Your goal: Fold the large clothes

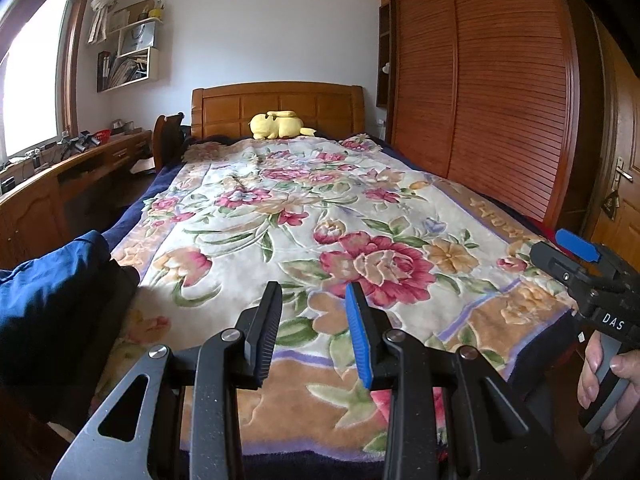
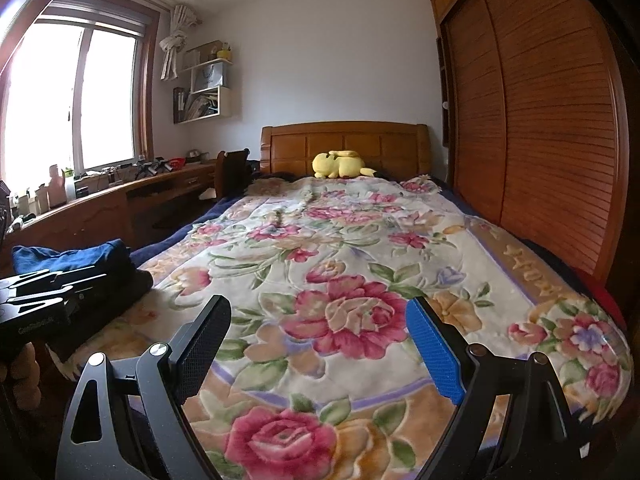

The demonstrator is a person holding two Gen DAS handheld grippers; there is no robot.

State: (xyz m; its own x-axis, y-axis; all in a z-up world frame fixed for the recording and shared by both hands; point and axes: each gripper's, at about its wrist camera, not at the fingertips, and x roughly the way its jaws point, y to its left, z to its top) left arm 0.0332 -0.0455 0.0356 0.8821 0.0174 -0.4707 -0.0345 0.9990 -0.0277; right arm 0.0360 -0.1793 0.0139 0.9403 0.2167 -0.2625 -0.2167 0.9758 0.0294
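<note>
A pile of dark clothes, blue on top of black [image 1: 52, 300], lies at the near left corner of the bed; it also shows in the right wrist view [image 2: 92, 264]. My left gripper [image 1: 314, 300] is open and empty, held above the foot of the floral blanket [image 1: 280, 208], right of the pile. My right gripper [image 2: 318, 314] is wide open and empty above the same blanket [image 2: 340, 240]. The right gripper also shows at the right edge of the left wrist view [image 1: 580, 256], the left one at the left edge of the right wrist view [image 2: 36, 292].
A yellow plush toy [image 1: 276, 124] lies by the wooden headboard [image 1: 276, 104]. A slatted wardrobe [image 1: 480, 92] runs along the bed's right side. A wooden desk [image 2: 100, 200] with clutter stands under the window at left. A door [image 1: 624, 184] is at far right.
</note>
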